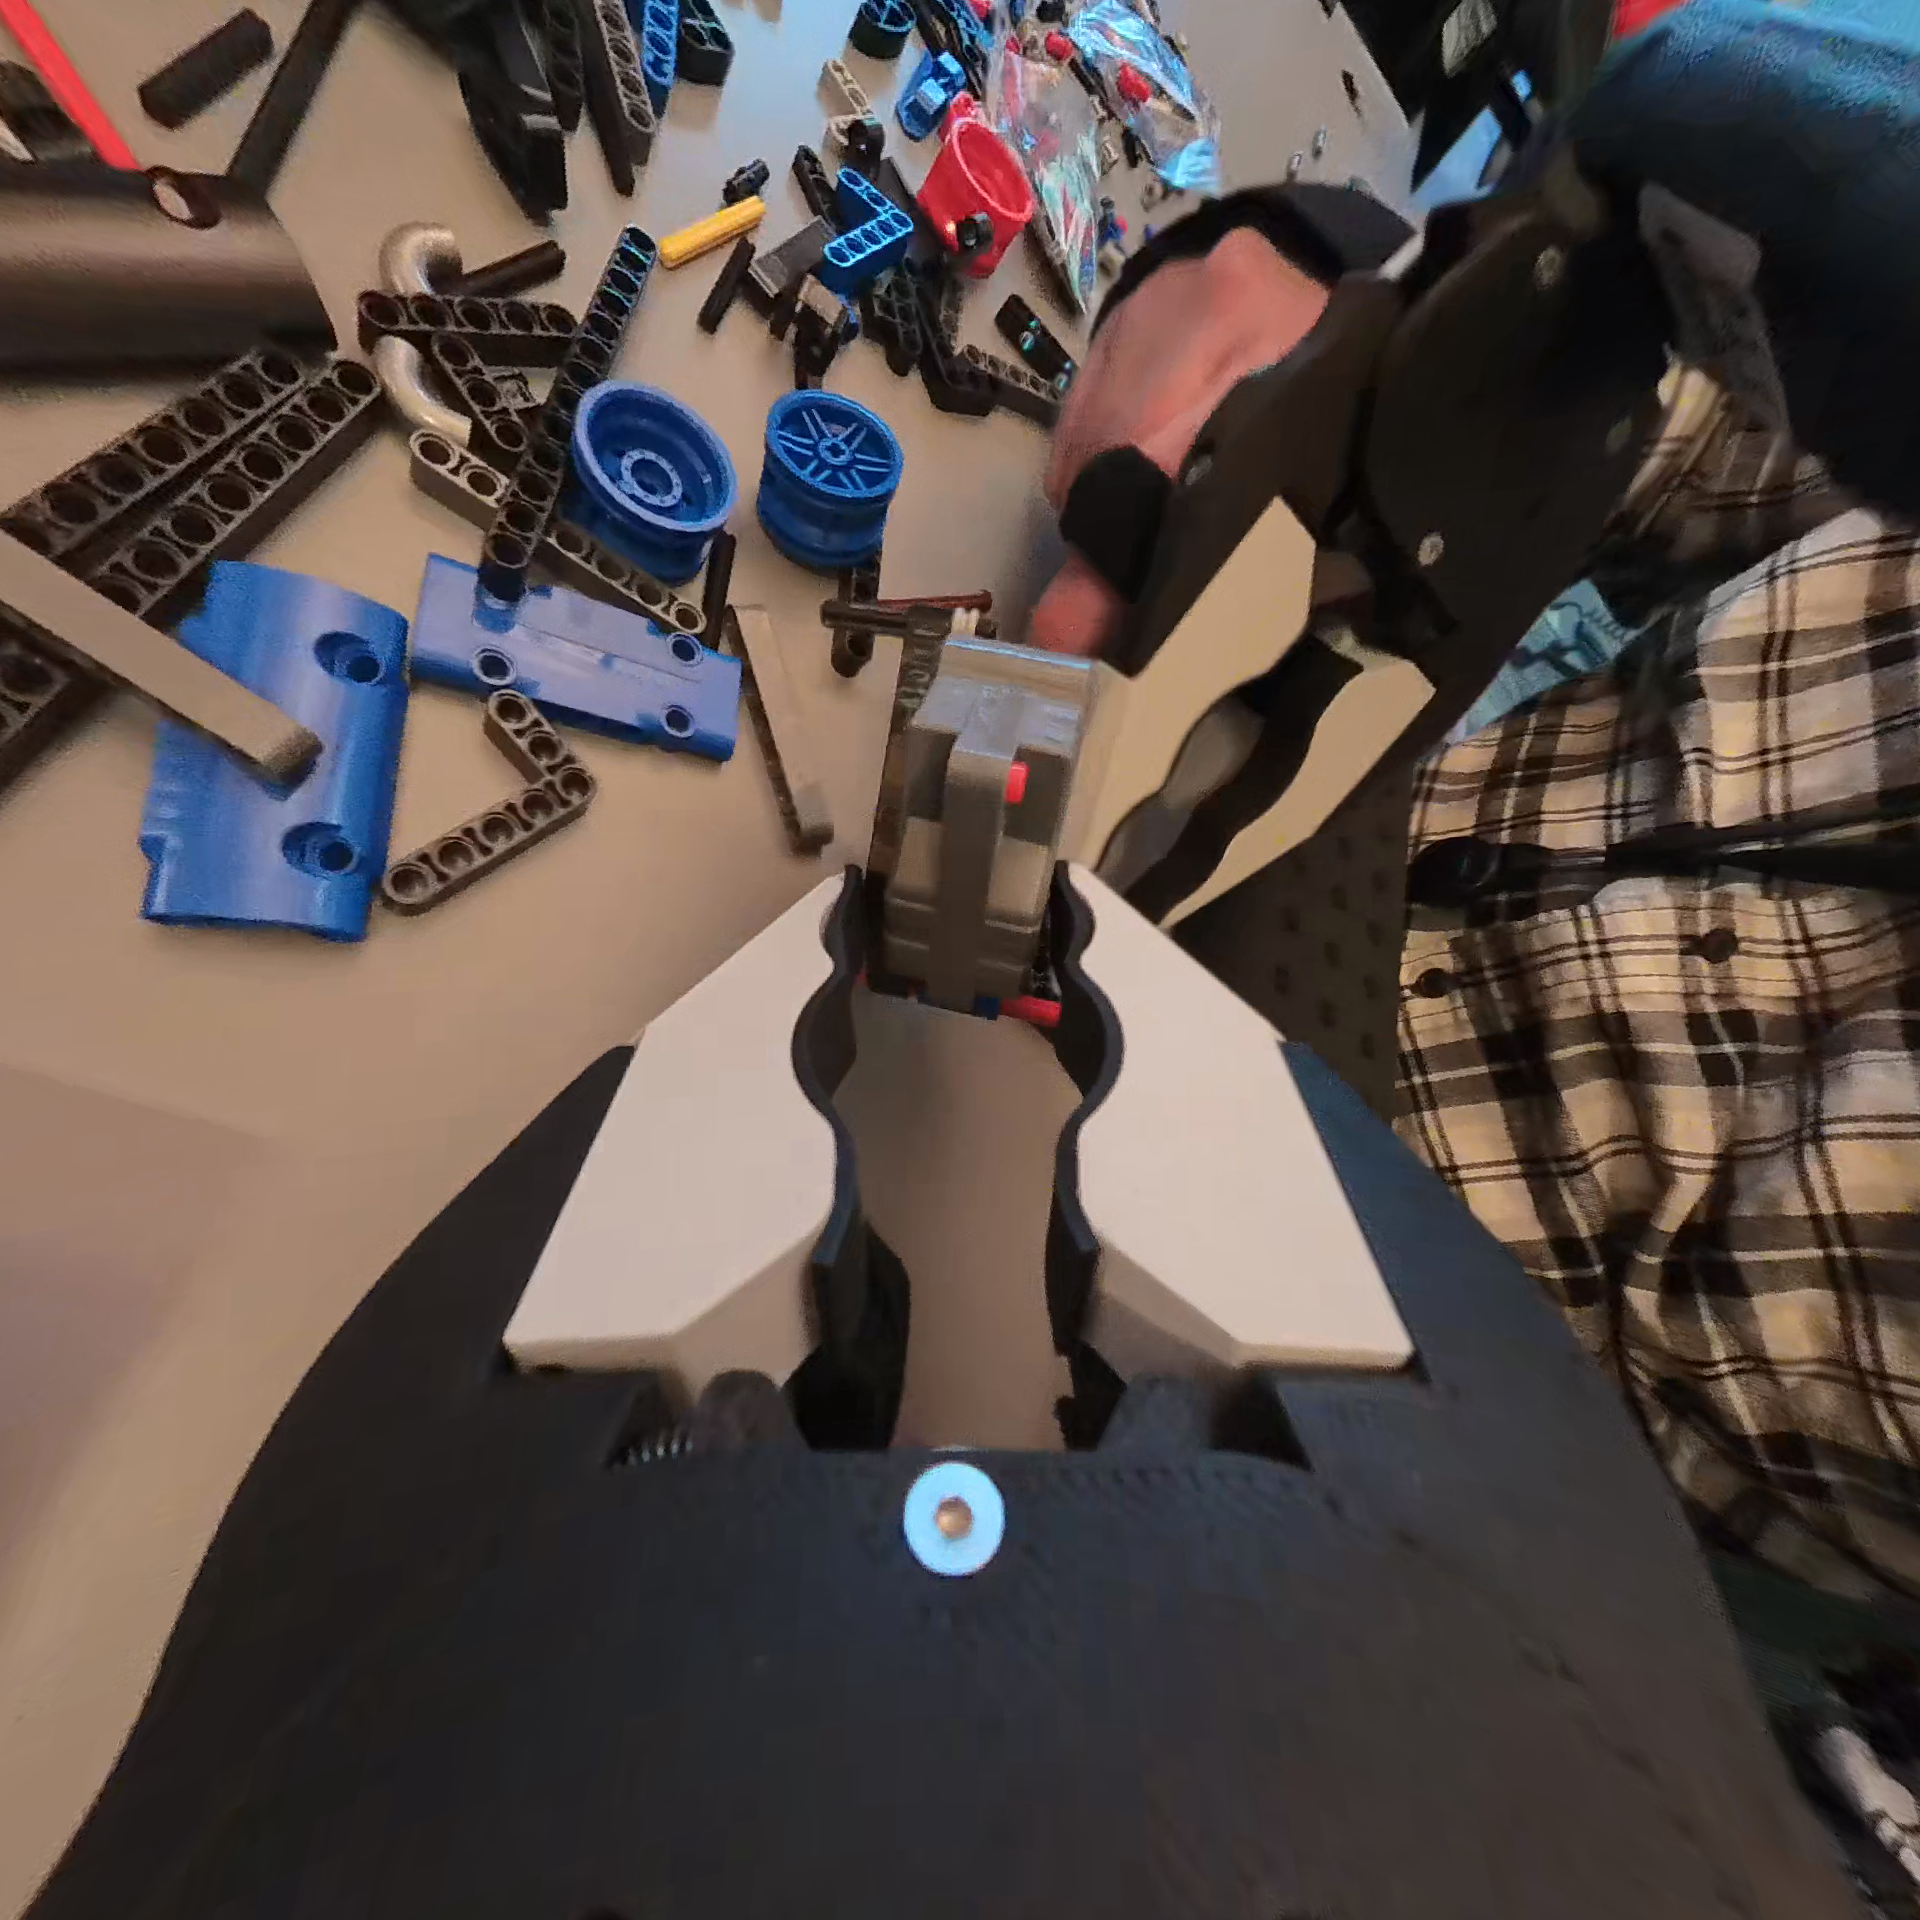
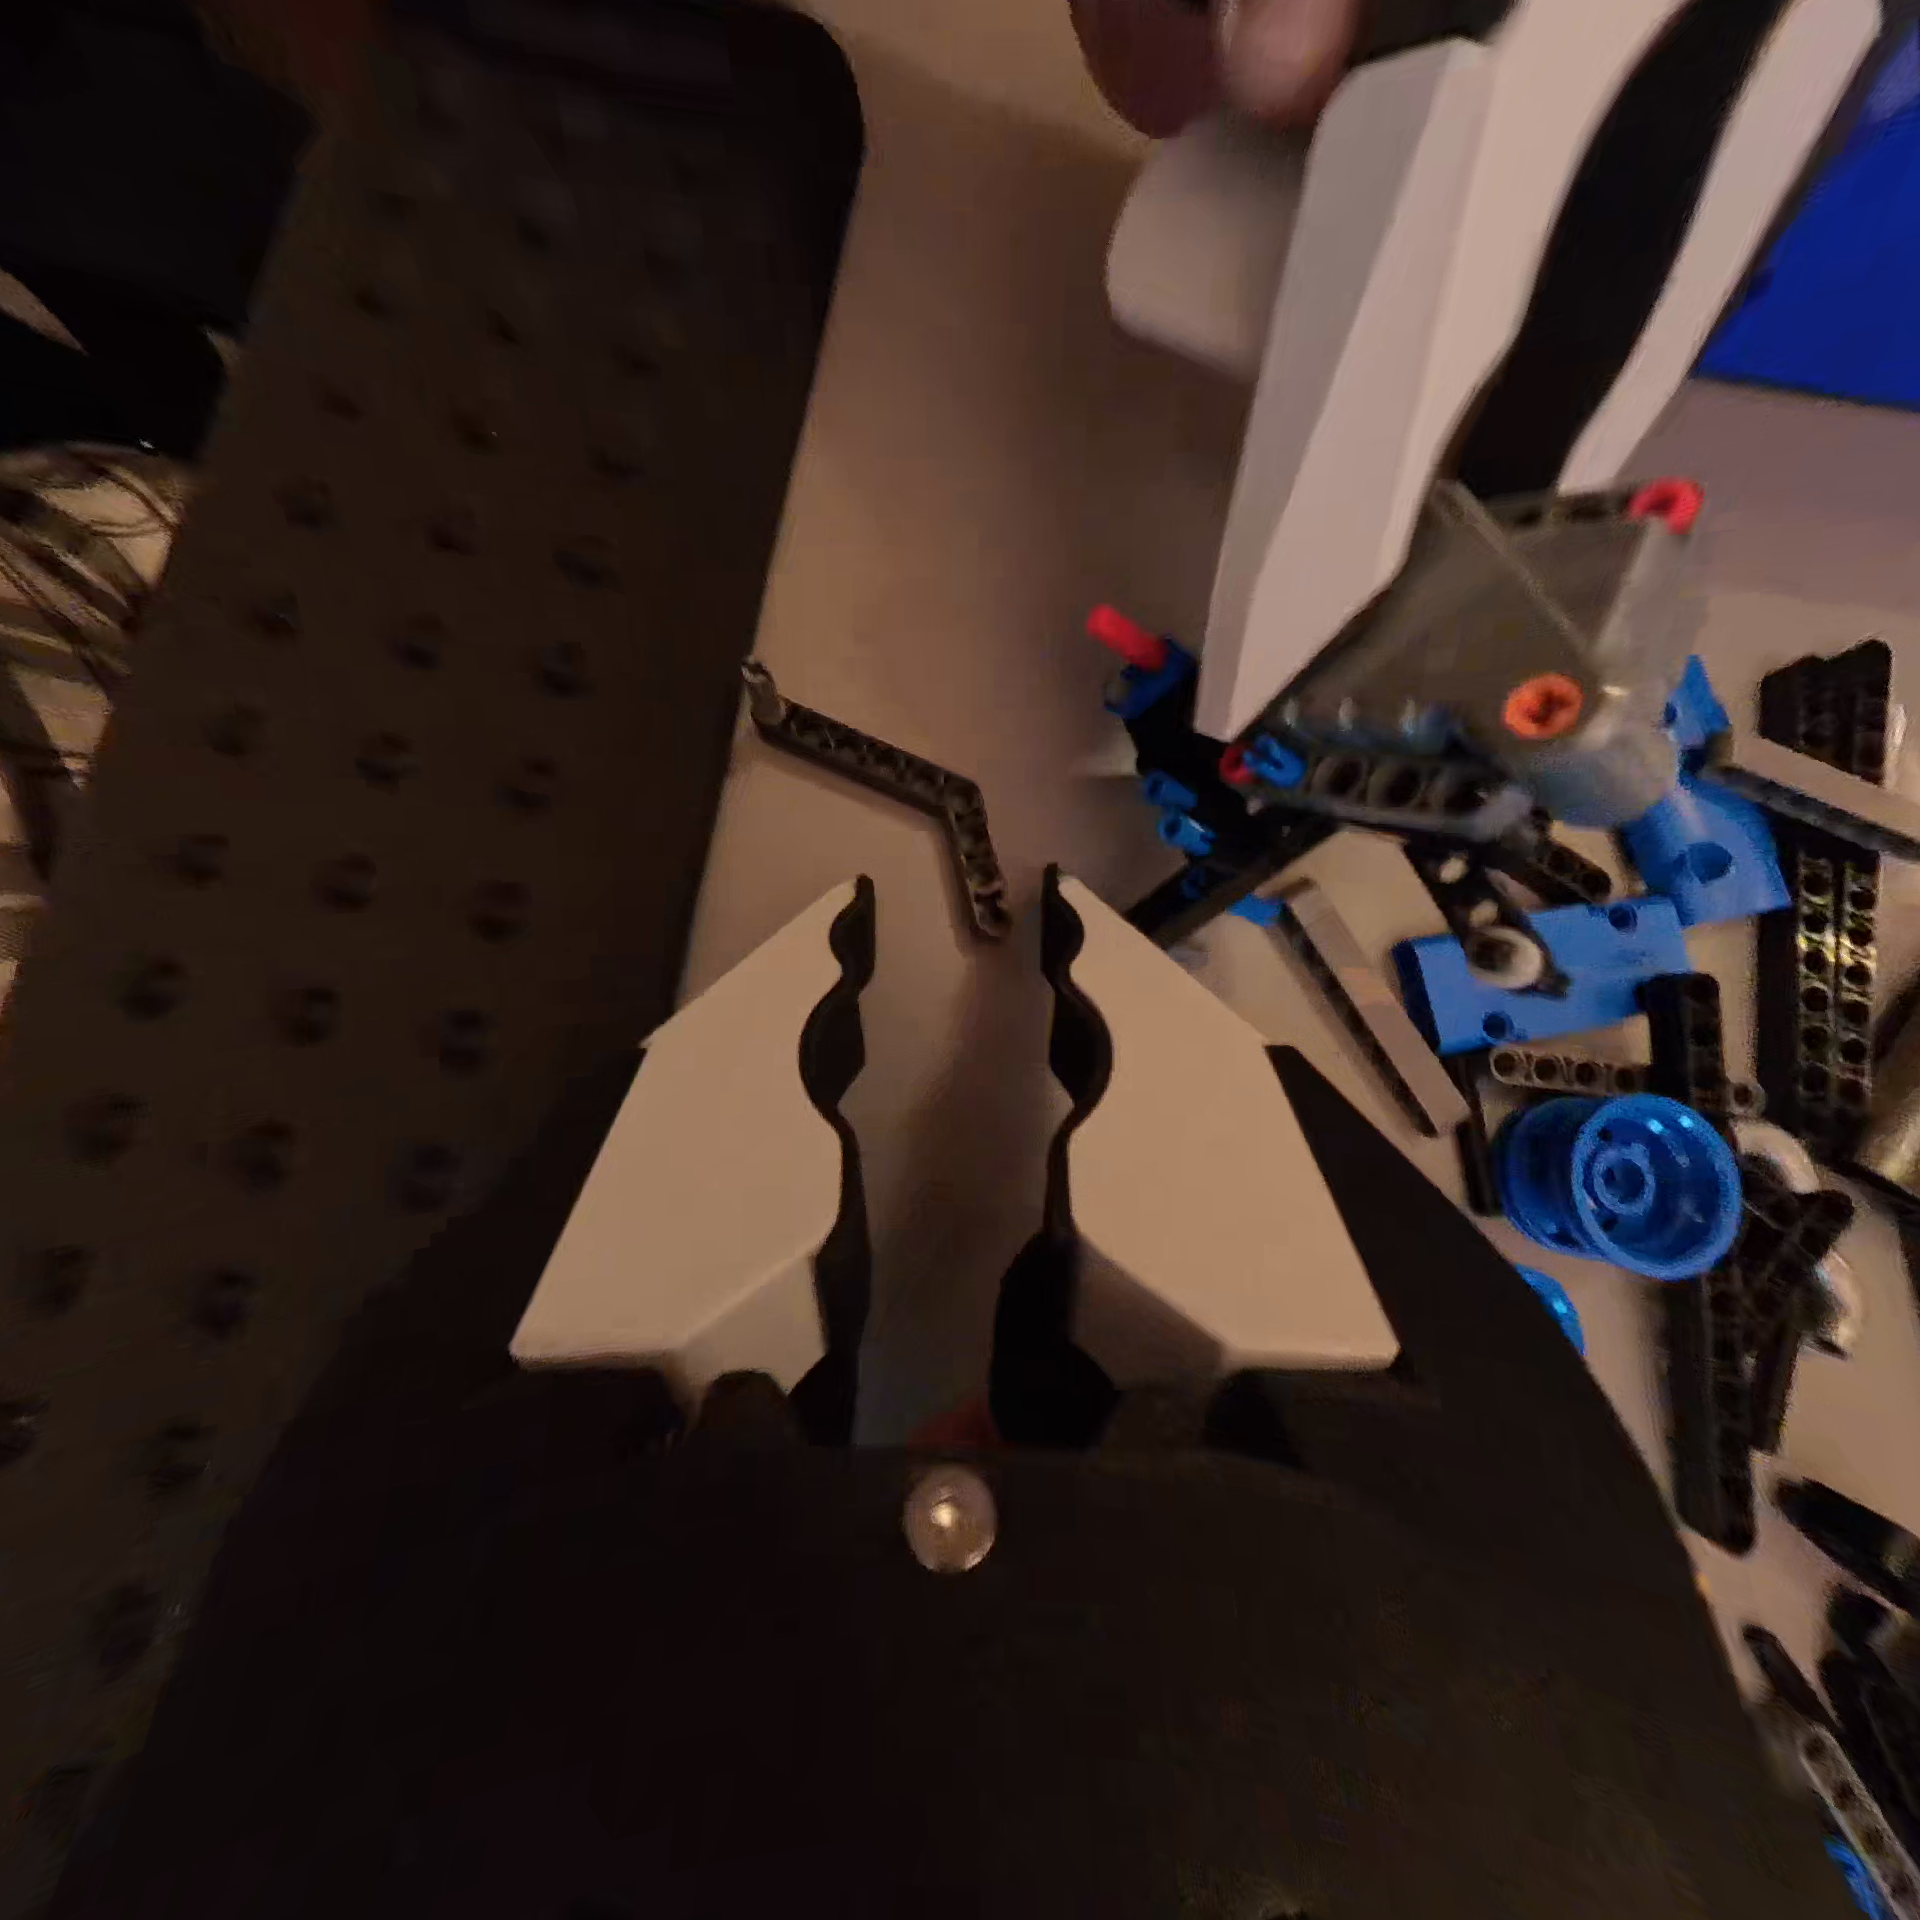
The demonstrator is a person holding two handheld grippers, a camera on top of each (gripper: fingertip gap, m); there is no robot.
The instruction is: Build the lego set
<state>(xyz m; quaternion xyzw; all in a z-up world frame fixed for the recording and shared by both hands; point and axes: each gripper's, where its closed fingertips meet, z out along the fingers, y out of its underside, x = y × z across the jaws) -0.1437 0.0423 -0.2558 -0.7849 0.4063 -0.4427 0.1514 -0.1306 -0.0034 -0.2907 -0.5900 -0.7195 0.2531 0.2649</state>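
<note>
My left gripper [image 1: 956,899] is shut on a grey motor block [image 1: 977,800] with black beams and red and blue pins at its base, held above the tan table [image 1: 312,1091]. The same assembly [image 2: 1507,665] shows in the right wrist view, gripped by the left gripper's white fingers [image 2: 1309,499]. My right gripper [image 2: 956,883] is open and empty, its jaws apart above the table. A bent black beam [image 2: 894,779] lies just beyond its tips. In the left wrist view the right gripper [image 1: 1226,665] hovers close to the right of the block.
Loose parts cover the table: two blue wheels [image 1: 649,473], blue panels [image 1: 270,748], black beams [image 1: 197,457], a red cup [image 1: 977,192] and plastic bags [image 1: 1101,114]. A black perforated surface [image 2: 468,623] is on the right gripper's left. A person's plaid shirt [image 1: 1662,1039] is on the right. Left tips to right tips: about 6 cm. From either gripper's tips it is about 20 cm to the red cup [image 1: 977,192].
</note>
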